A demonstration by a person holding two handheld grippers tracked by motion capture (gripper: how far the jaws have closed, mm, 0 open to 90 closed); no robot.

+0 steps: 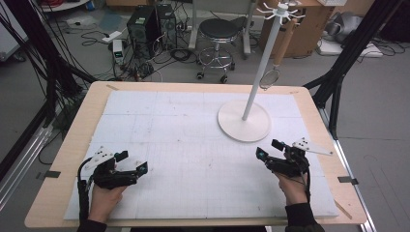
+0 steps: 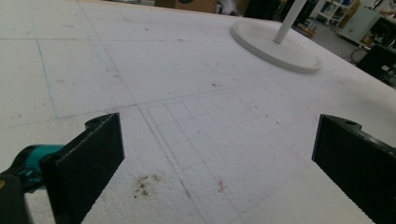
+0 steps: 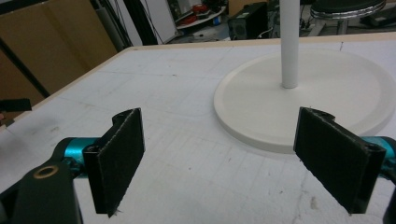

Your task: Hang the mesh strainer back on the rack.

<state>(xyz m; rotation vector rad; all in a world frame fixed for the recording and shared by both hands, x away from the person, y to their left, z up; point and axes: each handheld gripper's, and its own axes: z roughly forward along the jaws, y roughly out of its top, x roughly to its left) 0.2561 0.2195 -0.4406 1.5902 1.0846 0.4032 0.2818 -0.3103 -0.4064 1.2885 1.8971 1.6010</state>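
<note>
A white stand with a round base (image 1: 243, 122) and a tall pole (image 1: 263, 60) rises at the back right of the white foam mat (image 1: 193, 145). A small strainer with a wooden handle (image 1: 276, 63) hangs from the hooks at its top. My left gripper (image 1: 133, 162) rests near the front left of the mat, jaws wide apart with nothing between them (image 2: 215, 154). My right gripper (image 1: 269, 149) sits at the front right, just in front of the stand's base (image 3: 303, 93), also open and holding nothing (image 3: 219, 158).
The wooden table (image 1: 82, 125) edges frame the mat on all sides. Behind the table stand a black stool (image 1: 217, 34), computer towers (image 1: 145, 24) and loose cables on the floor. Black frame legs (image 1: 338, 72) rise at the right.
</note>
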